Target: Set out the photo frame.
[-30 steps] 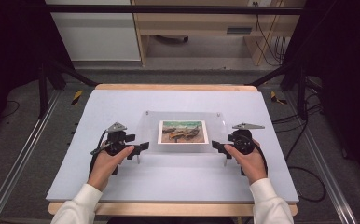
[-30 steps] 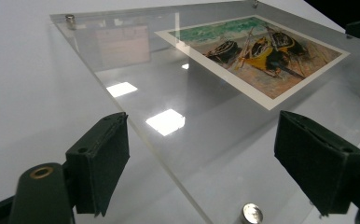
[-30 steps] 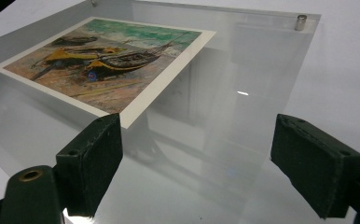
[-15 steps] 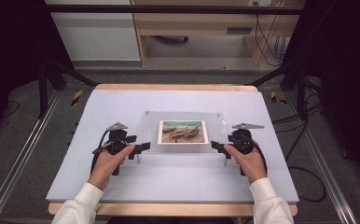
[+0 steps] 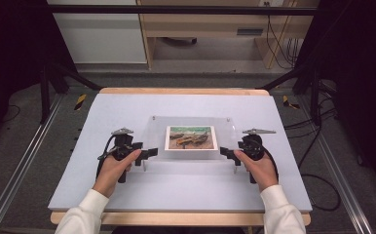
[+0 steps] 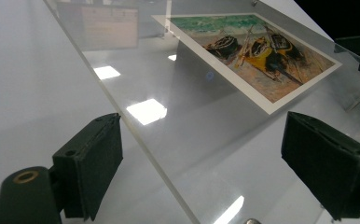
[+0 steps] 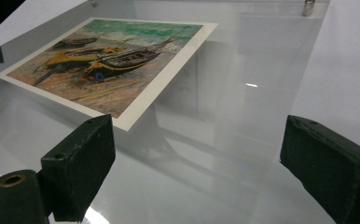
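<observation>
White bench (image 5: 186,195), clear acrylic frame (image 5: 191,119) flat. My left gripper (image 5: 149,153), right gripper (image 5: 226,154) just opening, released, straddling edges. Risk: uneven regrasp tilts frame, picture (image 5: 191,138) slides.

clear glossy acrylic panel (image 5: 191,139), matt paper print (image 5: 191,138), matt white table (image 5: 186,185).

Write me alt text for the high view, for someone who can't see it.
A clear acrylic panel holding a printed painting of beached boats lies on a white table. A person's hands hold the left gripper and the right gripper at its left and right edges, fingers open on either side of the panel, not pressing.
</observation>
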Demonstrator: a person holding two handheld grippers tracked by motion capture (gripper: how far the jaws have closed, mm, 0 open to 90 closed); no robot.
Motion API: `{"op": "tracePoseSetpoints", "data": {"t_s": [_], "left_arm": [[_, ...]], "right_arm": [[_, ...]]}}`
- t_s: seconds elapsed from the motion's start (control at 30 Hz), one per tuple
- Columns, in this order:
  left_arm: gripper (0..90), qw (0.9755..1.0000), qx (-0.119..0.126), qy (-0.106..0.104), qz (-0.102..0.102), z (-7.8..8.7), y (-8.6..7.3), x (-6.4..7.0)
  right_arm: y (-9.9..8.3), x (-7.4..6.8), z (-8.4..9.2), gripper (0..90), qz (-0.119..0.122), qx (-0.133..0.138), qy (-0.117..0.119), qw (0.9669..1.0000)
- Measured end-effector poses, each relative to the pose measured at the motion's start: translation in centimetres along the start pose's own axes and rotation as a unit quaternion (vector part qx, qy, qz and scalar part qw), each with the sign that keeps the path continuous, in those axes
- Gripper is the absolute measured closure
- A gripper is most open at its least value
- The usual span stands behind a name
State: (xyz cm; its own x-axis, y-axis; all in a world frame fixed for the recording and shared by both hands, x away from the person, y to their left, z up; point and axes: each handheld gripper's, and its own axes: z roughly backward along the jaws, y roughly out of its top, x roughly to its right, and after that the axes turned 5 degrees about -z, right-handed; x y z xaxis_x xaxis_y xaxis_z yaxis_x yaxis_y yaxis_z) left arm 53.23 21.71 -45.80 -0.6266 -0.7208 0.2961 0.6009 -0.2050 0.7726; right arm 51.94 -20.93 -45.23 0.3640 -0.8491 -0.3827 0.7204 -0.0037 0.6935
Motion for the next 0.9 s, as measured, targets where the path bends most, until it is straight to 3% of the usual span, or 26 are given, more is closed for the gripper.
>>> {"op": "tracePoseSetpoints", "data": {"t_s": [0.13,0.57,0.73,0.77,0.9], "left_arm": [[11.6,0.9997,-0.004,-0.018,0.014,-0.28,-0.05,-0.06],[11.0,0.9998,-0.003,-0.011,0.013,-0.46,0.00,0.04],[10.9,0.9998,-0.003,-0.011,0.013,-0.47,0.02,0.05],[11.0,0.9998,-0.004,-0.011,0.013,-0.47,0.03,0.06],[11.0,0.9999,-0.004,-0.010,0.013,-0.46,0.04,0.08]], "right_arm": [[-0.06,0.15,-0.08,10.4,-0.009,0.000,0.003,1.0000],[-0.21,0.35,0.00,10.3,-0.032,-0.007,0.015,0.9994],[-0.32,0.55,0.06,10.4,-0.040,-0.011,0.025,0.9988],[-0.39,0.54,-0.05,10.2,-0.046,-0.015,0.037,0.9982],[-0.37,0.53,-0.18,10.1,-0.048,-0.014,0.037,0.9981]]}}
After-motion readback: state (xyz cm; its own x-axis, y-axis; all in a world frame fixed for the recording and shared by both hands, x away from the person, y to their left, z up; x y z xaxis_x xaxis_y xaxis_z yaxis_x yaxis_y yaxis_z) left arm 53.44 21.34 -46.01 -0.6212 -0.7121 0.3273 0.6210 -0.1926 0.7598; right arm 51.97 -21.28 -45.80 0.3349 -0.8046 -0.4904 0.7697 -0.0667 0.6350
